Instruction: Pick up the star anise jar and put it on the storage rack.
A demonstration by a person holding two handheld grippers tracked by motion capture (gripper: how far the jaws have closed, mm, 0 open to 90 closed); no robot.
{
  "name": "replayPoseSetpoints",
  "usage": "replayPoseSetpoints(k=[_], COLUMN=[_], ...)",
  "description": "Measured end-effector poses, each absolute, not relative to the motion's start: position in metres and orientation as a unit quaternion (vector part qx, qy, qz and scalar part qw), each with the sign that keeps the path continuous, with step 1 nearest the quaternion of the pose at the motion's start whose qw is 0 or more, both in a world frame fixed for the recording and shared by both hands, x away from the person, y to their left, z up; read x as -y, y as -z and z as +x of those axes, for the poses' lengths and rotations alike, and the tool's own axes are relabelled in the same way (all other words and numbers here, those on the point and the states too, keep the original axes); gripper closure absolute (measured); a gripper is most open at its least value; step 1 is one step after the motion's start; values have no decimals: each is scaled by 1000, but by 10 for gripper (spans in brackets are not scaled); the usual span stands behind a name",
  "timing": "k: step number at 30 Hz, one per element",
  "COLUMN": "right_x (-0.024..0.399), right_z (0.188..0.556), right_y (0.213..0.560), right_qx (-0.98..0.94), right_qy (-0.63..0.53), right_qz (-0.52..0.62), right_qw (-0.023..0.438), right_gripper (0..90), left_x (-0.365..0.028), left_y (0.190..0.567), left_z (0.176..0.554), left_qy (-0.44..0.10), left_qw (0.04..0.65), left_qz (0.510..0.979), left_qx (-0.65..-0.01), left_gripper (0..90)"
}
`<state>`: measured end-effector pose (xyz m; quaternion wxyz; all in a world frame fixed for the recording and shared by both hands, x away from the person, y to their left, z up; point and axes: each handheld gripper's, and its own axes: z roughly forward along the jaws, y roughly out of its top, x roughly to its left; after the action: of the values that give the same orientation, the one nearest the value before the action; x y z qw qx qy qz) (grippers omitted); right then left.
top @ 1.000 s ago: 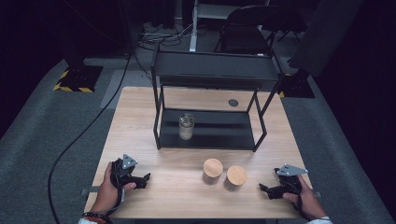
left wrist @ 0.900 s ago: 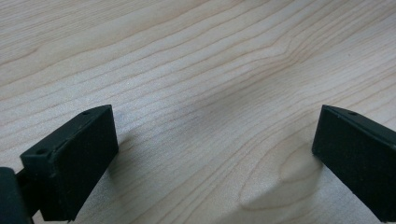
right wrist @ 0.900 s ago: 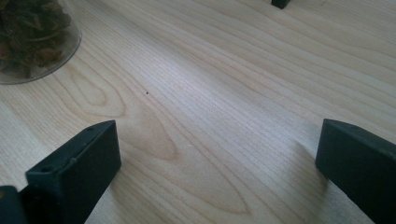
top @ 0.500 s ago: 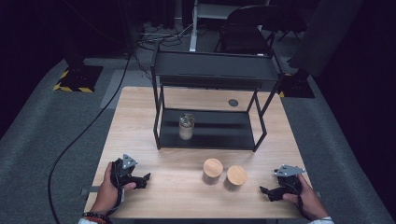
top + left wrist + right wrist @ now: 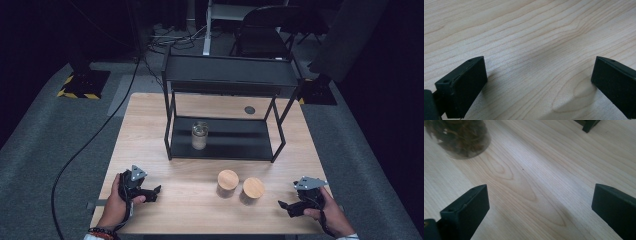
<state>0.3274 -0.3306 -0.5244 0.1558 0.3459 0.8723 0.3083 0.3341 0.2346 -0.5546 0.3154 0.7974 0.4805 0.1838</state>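
Note:
Two jars with round wooden lids, one [image 5: 228,180] and another [image 5: 253,187], stand side by side on the wooden table [image 5: 200,210] near its front. A glass jar [image 5: 199,136] without a lid sits on the lower shelf of a black metal rack [image 5: 230,75]. My left gripper [image 5: 150,192] rests at the front left in a hand, its jaws wide apart over bare wood [image 5: 536,65]. At the front right my right gripper [image 5: 287,206] is open too, with nothing between its jaws. The base of a jar with dark contents [image 5: 461,137] lies ahead of it, to the left.
A small dark round disc [image 5: 249,109] lies on the table behind the rack. A rack foot [image 5: 589,125] shows at the top of the right gripper view. Cables and a chair stand on the grey floor beyond the table.
The right gripper has shifted slightly toward the table's front edge. The left gripper and the jars have stayed put.

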Motion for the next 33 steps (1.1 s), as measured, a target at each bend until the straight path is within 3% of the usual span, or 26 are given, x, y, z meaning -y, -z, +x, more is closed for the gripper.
replayPoseSetpoints(k=[33], right_x=[289], right_z=[317], right_y=[484], right_qx=[-884], right_qy=[-329], right_qz=[306], right_qw=[131], right_gripper=[13], left_x=[-235], left_y=[555], left_z=[334], left_qy=[-184], left_qw=[316], left_qz=[797], left_qx=[-480], left_gripper=[0])
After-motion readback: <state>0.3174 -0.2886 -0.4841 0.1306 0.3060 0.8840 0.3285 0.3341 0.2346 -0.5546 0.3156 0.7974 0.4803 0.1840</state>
